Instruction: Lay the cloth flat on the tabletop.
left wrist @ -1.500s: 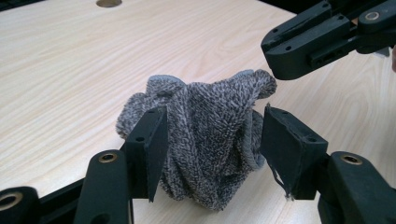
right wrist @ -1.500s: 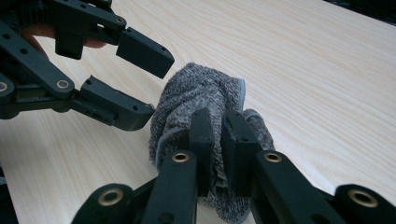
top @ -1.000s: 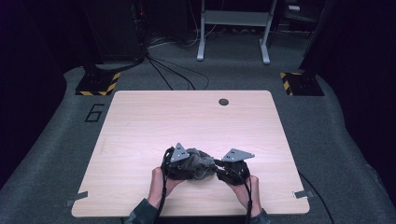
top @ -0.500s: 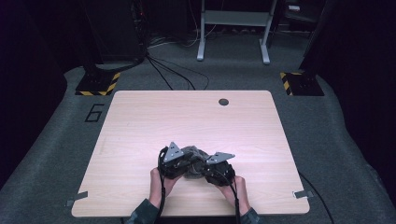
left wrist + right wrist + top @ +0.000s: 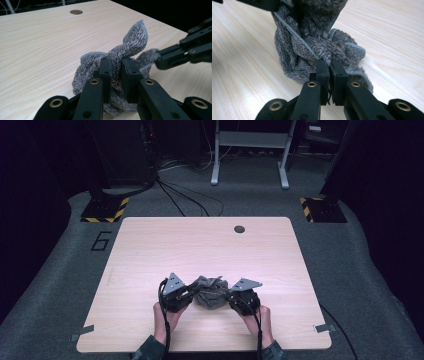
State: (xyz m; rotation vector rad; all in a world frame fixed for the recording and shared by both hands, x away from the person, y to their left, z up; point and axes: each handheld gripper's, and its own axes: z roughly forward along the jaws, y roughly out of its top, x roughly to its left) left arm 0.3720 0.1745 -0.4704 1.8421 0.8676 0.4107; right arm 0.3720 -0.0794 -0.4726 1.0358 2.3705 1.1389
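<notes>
High view puts your two hands at the near edge of the pale wooden surface (image 5: 150,250), with the crumpled grey cloth (image 5: 209,292) bunched in a heap between them, nearer the front edge than the round hole (image 5: 239,229) at the far side. Your left gripper (image 5: 186,292) sits against the cloth's left flank and your right gripper (image 5: 231,296) against its right flank, each topped by a grey three-cornered plate. Left gripper view shows its fingers (image 5: 106,72) have just been closing and now pinch a twisted fold of the cloth (image 5: 117,62), with fabric squeezed in the narrow gap between them and one pointed flap standing up behind. Your other gripper (image 5: 160,60) reaches in from the right of that view and bites the fuzzy edge of the same heap. Right gripper view shows its fingers (image 5: 322,72) have also just been closing and stand almost pressed together, nipping a thin tuft of the cloth (image 5: 312,50), whose bulk rises in front of them and rests on the surface (image 5: 242,75).
</notes>
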